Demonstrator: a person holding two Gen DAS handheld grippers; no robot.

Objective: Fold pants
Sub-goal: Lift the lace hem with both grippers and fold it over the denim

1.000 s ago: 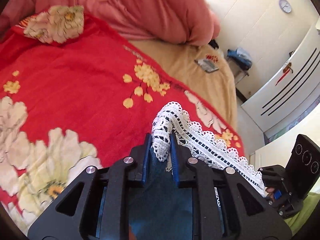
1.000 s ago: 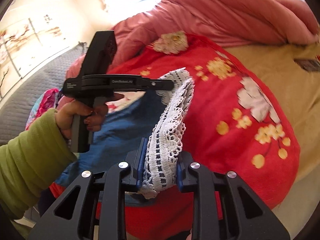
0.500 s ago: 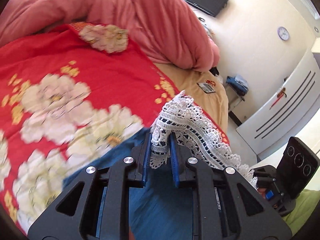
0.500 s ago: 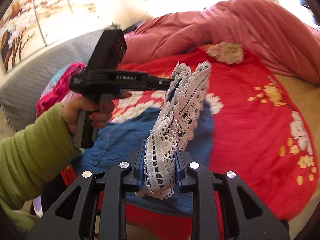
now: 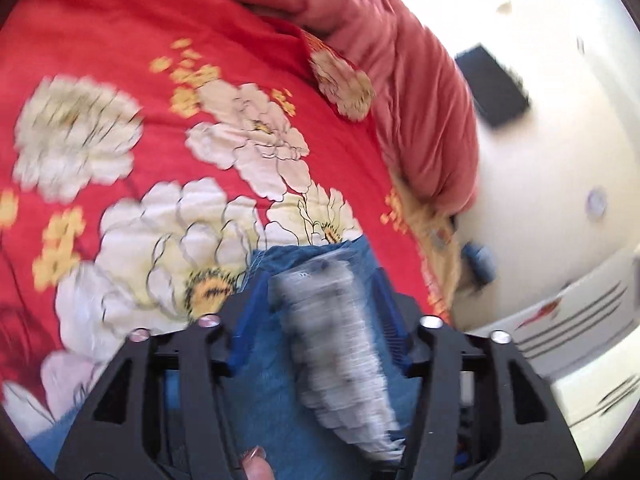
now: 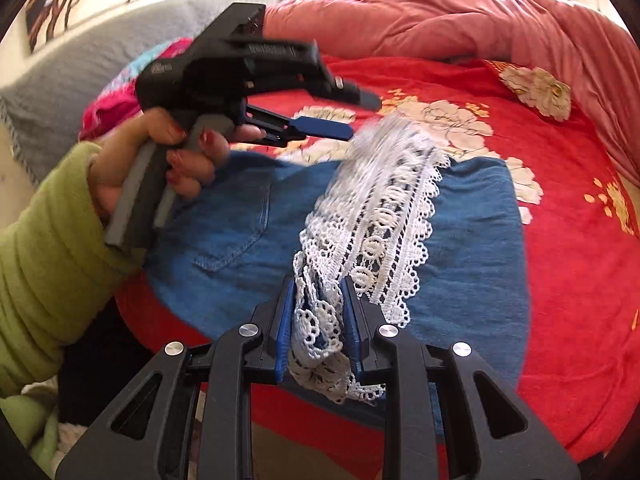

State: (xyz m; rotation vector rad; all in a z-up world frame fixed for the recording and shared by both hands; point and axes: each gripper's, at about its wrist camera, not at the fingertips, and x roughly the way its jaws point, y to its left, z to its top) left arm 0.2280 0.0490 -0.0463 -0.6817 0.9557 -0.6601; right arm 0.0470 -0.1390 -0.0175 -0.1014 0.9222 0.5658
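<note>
Between the blue pads of the right gripper [image 6: 318,320], nearest the lens, a bunched white lace hem [image 6: 384,216] is clamped tight. That lace trims a pair of blue denim pants [image 6: 472,240], which lie just beyond the gripper on a red bedspread printed with cream flowers [image 6: 568,280], a back pocket showing on the gripper's left.

Up and left of the right gripper, a hand [image 6: 176,160] in a lime green sleeve holds the left gripper [image 6: 362,116] above the denim. Its fingers stand apart and hold nothing; the free end of the lace is blurred just beside them.

Farther off lie a heaped salmon pink duvet [image 6: 480,20] and a grey quilted headboard [image 6: 72,80].

The leg ends appear to have been brought over toward the waist, so the fold seems half laid. The next move likely calls for the right gripper to lower its corner and let go, square with the edge beneath.

Only the right wrist view shows the whole garment and the hand. The left wrist view shows its own open fingers straddling blurred lace and denim, plus a white wardrobe [image 5: 580,320] off to its right.
</note>
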